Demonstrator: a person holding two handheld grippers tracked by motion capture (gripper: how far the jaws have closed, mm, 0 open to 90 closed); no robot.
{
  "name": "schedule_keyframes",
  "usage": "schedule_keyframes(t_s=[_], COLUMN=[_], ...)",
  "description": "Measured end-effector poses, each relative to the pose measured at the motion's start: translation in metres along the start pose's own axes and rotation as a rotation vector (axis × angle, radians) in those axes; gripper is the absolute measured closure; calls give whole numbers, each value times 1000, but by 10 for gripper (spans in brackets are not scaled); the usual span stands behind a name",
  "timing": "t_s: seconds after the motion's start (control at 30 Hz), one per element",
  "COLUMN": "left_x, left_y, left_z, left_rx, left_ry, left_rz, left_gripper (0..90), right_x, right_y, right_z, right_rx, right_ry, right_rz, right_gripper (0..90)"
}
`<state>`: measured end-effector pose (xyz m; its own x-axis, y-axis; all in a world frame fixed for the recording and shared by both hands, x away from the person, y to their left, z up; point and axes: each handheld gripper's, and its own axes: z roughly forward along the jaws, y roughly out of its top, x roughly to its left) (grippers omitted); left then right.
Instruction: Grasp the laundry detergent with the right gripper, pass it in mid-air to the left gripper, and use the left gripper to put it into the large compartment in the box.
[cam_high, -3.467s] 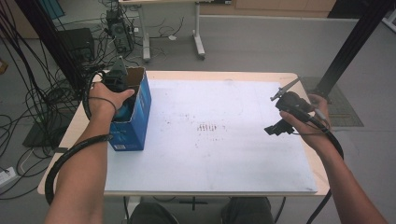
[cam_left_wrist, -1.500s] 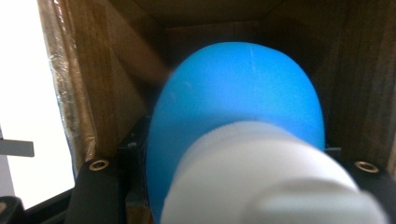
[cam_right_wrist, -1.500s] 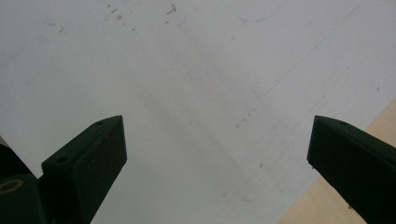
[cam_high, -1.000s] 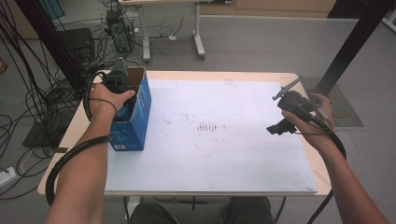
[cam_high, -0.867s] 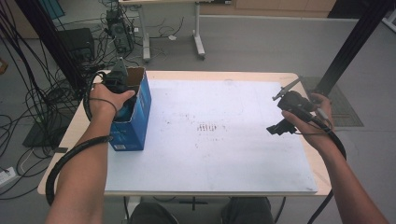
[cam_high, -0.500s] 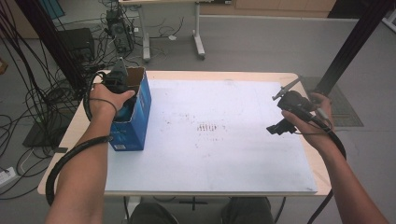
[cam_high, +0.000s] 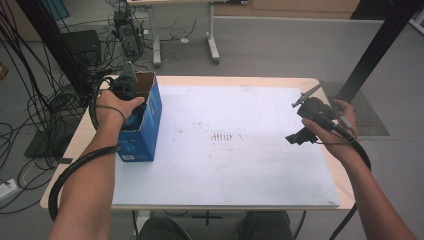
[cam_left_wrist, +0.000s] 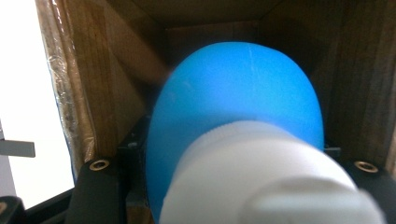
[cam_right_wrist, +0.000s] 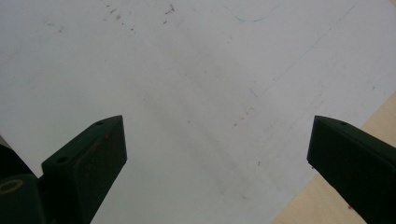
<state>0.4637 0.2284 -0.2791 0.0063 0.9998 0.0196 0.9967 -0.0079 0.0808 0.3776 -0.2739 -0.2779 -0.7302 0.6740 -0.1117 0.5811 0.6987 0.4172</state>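
Observation:
An open blue cardboard box (cam_high: 148, 131) stands upright at the table's left edge. My left gripper (cam_high: 133, 114) reaches down into it from above, its tips hidden by the hand and box walls. In the left gripper view, a blue rounded bottle (cam_left_wrist: 243, 102) with a white cap (cam_left_wrist: 261, 177) sits between the jaws of the left gripper (cam_left_wrist: 233, 186), inside the brown inner walls of the box (cam_left_wrist: 107, 93). The jaws press its sides. My right gripper (cam_high: 300, 122) hovers over the right side of the white sheet (cam_high: 225, 150). In its own view the right gripper (cam_right_wrist: 217, 144) is wide open and holds nothing.
The white sheet (cam_right_wrist: 187, 70) covers most of the wooden table (cam_high: 75, 145) and bears faint brown marks (cam_high: 220, 136) near the middle. Cables (cam_high: 45, 110) and black equipment lie on the floor to the left. A desk frame (cam_high: 212, 45) stands beyond the table.
My right gripper has drifted very slightly to the right. The left gripper stays in the box with the bottle.

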Motion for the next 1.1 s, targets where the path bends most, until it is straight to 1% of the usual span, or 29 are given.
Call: schedule_keyframes(t_s=[0.53,0.7,1.1], left_x=[1,0,1], left_y=[0,0,-1], left_z=[0,0,0], left_rx=[-2,0,-2], left_ry=[-4,6,1], left_rz=[0,7,3], left_gripper=[365,365,362], right_x=[1,1,1], right_y=[1,1,1], right_z=[-1,-1,-2], right_rx=[4,5,6], right_ry=[-2,-3,-6], right_rz=[-2,-4,-4], right_gripper=[46,46,46])
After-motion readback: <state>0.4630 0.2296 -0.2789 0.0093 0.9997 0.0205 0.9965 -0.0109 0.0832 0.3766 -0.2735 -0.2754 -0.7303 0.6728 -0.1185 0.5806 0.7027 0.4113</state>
